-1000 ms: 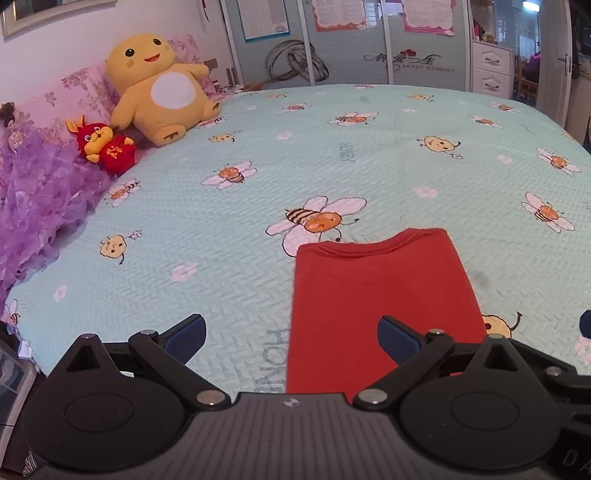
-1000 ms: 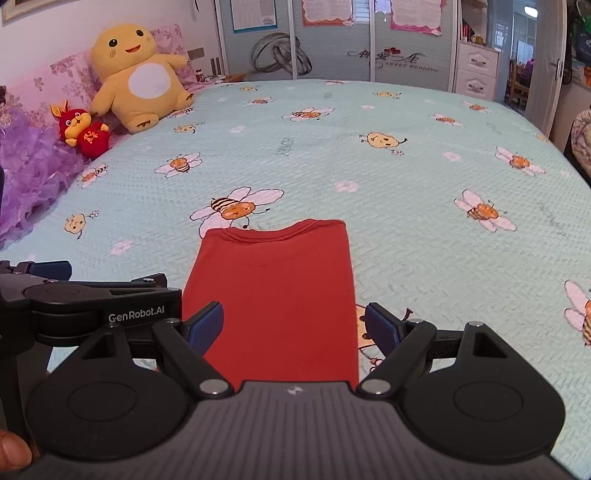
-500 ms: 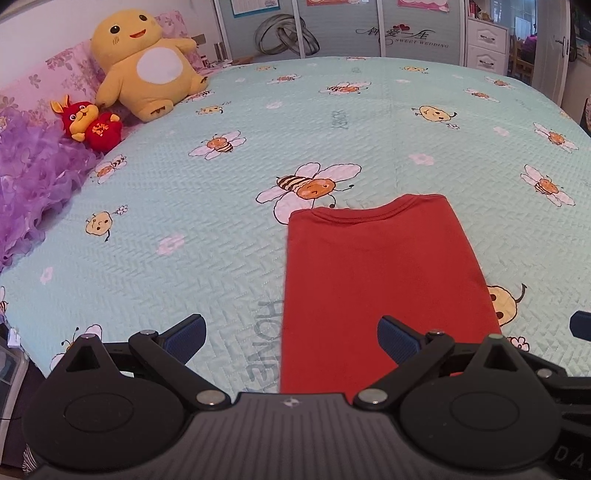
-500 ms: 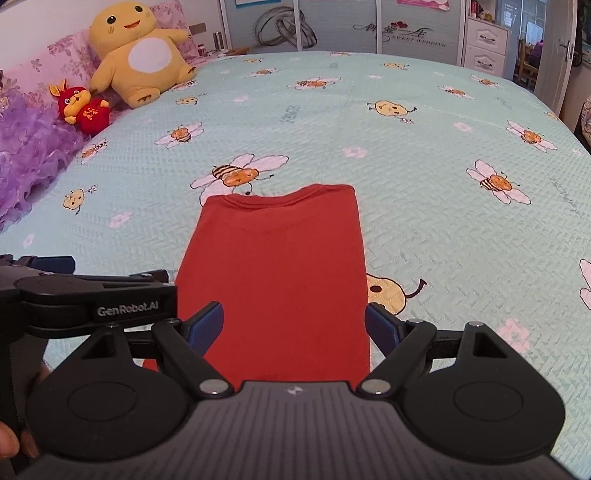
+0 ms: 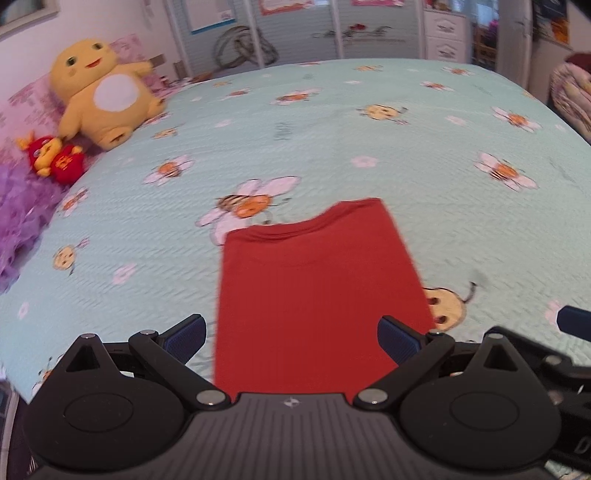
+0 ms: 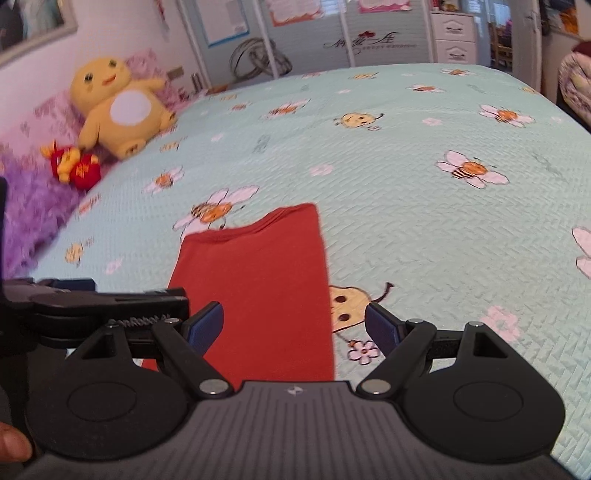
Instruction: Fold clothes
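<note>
Nearest to you, your left gripper (image 5: 291,338) is spread wide, its blue pads (image 5: 184,336) parted with nothing pinched between them; below it lies the near end of the red shirt (image 5: 314,295). Your right gripper (image 6: 293,328) is likewise spread, its pads (image 6: 205,326) gripping nothing; its left pad sits over the shirt's right half and its right pad over bare bedspread (image 6: 424,221), just beside a printed yellow face. In the right wrist view, the left gripper's black body stands at the left edge, level with your right one, and a fingertip (image 6: 13,445) shows at the lower left corner. In the left wrist view, one blue tip of the right gripper shows at the right edge.

The red shirt lies flat on the bedspread, folded into a long narrow panel that runs away from you, its collar edge at the far end. Whether either gripper touches the cloth cannot be told. Just beyond the collar, a printed bee with white petals lies partly under the shirt's far left corner.

Farther off, at the left side of the bed, a purple ruffled fabric (image 5: 18,221) is heaped; beyond it sits a small red plush toy (image 5: 55,158), touching the foot of a large yellow plush toy (image 5: 103,96). Farthest, pale wardrobe doors (image 6: 332,33) and a white drawer unit (image 6: 452,37) close the room.
</note>
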Demonstrator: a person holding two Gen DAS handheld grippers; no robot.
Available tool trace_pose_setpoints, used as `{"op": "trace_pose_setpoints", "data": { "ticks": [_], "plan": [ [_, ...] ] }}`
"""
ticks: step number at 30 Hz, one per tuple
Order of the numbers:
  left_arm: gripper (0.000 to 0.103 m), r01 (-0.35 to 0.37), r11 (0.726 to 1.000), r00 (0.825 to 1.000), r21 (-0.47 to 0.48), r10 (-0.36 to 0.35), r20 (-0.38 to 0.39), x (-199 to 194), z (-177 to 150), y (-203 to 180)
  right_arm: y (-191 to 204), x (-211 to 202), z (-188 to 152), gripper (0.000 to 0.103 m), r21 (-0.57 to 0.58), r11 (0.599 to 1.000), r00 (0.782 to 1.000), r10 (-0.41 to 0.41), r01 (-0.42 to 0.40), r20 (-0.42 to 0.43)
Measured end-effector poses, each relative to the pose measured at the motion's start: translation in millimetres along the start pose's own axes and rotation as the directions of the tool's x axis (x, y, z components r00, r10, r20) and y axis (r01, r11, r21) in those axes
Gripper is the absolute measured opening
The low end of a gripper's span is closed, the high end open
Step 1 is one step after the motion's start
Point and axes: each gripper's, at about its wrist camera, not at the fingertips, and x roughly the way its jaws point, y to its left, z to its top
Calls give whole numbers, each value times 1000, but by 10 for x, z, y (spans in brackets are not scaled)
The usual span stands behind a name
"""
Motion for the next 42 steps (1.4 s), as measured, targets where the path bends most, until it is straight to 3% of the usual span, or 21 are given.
{"op": "trace_pose_setpoints", "data": {
  "ticks": [3, 6, 9, 11, 14, 17, 20, 23, 26, 29, 34, 39, 42],
  "plan": [
    [102, 24, 999, 1000, 43, -24, 12, 66, 44, -318, -359, -36, -38, 83, 76, 997, 998, -28, 24, 49],
    [102, 66, 994, 998, 91, -68, 19, 159, 90, -695, -822, -9, -82, 83, 159, 974, 981, -175, 159, 89],
    [102, 141, 982, 989, 124, -145, 20, 294, 136, -1132, -1316, 62, -127, 83, 223, 920, 934, -348, 322, 88],
    [102, 202, 970, 978, 136, -207, 20, 409, 163, -1416, -1650, 101, -169, 83, 273, 881, 905, -420, 386, 75],
    [102, 288, 946, 955, 146, -295, 30, 602, 205, -1831, -2041, 150, -239, 83, 318, 835, 865, -496, 449, 81],
    [102, 332, 930, 937, 157, -345, 57, 845, 269, -2224, -2303, 336, -235, 83, 300, 820, 840, -534, 488, 93],
    [101, 353, 918, 924, 180, -372, 84, 1107, 334, -2561, -2521, 596, -198, 83, 259, 806, 816, -570, 532, 97],
    [100, 341, 916, 922, 213, -370, 114, 1375, 370, -2836, -2729, 860, -166, 83, 221, 776, 778, -621, 591, 98],
    [103, 333, 913, 924, 234, -365, 110, 1676, 367, -3012, -2913, 1086, -192, 83, 210, 762, 765, -638, 612, 88],
    [103, 379, 901, 883, 214, -421, 210, 1780, 291, -2953, -2974, 1107, -248, 88, 248, 776, 780, -617, 580, 109],
    [103, 367, 905, 889, 217, -410, 205, 1795, 310, -2987, -2970, 1133, -248, 95, 253, 780, 783, -612, 573, 111],
    [103, 354, 926, 904, 131, -374, 206, 1817, 336, -3050, -3051, 1138, -240, 101, 278, 790, 798, -592, 547, 114],
    [103, 350, 928, 906, 125, -370, 208, 1800, 316, -3050, -3050, 1129, -252, 102, 283, 795, 803, -584, 537, 118]
  ]
}}
